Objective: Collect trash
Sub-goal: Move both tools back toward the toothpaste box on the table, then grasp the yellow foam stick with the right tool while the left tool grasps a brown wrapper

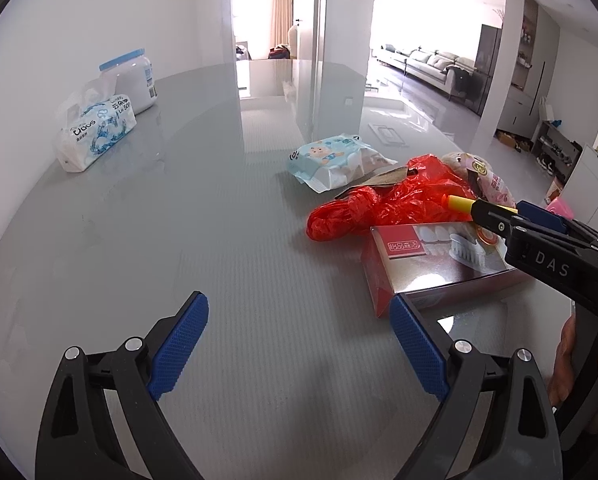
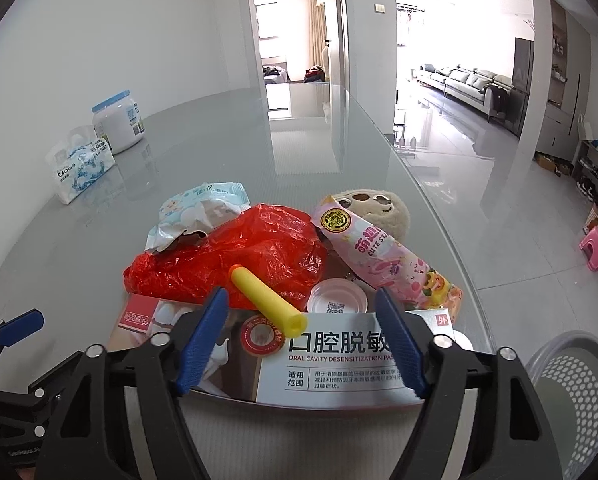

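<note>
Trash lies heaped at the desk (image 2: 99, 216) edge; we hold the right gripper (image 2: 303, 336), spread, over the toothpaste box (image 2: 339, 364), where a yellow foam tube (image 2: 267, 300) slants between its pads. Our left gripper (image 1: 299, 344), spread and empty, sits farther left.

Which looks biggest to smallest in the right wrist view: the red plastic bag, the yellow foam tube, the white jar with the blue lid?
1. red plastic bag
2. white jar with the blue lid, farther away, so likely bigger than it looks
3. yellow foam tube

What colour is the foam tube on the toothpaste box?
Yellow foam tube; right wrist view shows it best.
</note>
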Demonstrator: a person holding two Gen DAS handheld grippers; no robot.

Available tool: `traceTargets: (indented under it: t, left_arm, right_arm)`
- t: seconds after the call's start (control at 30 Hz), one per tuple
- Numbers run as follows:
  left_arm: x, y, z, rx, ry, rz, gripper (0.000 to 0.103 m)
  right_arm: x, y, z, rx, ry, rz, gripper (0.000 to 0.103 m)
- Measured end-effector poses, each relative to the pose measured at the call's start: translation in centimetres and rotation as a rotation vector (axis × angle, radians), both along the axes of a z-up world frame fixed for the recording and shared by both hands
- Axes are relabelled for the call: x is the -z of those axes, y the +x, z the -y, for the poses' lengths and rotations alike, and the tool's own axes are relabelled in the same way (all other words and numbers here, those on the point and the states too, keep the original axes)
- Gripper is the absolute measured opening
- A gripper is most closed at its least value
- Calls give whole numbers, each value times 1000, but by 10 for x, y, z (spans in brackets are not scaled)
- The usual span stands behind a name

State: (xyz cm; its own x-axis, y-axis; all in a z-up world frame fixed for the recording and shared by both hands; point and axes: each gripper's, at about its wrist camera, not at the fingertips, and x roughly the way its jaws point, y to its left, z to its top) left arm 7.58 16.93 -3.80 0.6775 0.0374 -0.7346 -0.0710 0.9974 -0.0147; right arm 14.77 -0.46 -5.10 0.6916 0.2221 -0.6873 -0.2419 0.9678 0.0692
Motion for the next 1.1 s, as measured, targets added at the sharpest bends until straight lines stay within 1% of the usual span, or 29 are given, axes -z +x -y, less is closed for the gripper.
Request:
traceTargets:
  t: [0.13, 0.3, 0.33, 0.53, 0.67, 0.8, 0.97, 1.1]
  left_arm:
    - [0, 0, 0, 0, 1, 4, 90]
    - [0, 0, 1, 3, 2, 2, 90]
    - [-1, -1, 1, 4, 2, 3, 90]
    - [-3, -3, 5, 11, 7, 9, 90]
    - [-5, -4, 7, 15, 8, 13, 90]
    - [-8, -5, 10, 17, 4, 16, 90]
    - [-14, -3, 15, 27, 7, 35, 90]
    - [-19, 4, 20, 37, -6, 56, 90]
  right_arm:
    - [2, -1, -2, -18, -21, 1, 61]
    - [3, 0, -6, -36, -28, 5, 45]
    - [3, -1, -6, -38, -27, 6, 44]
    - [1, -5, -6, -67, -9, 11, 28]
    - [-1, -10, -5, -82, 12, 20, 22]
    - [-3, -17, -1, -88, 40, 23, 18]
    - [-7, -27, 10, -81, 75, 31, 17]
    - [-13, -36, 18, -69, 93, 47, 16]
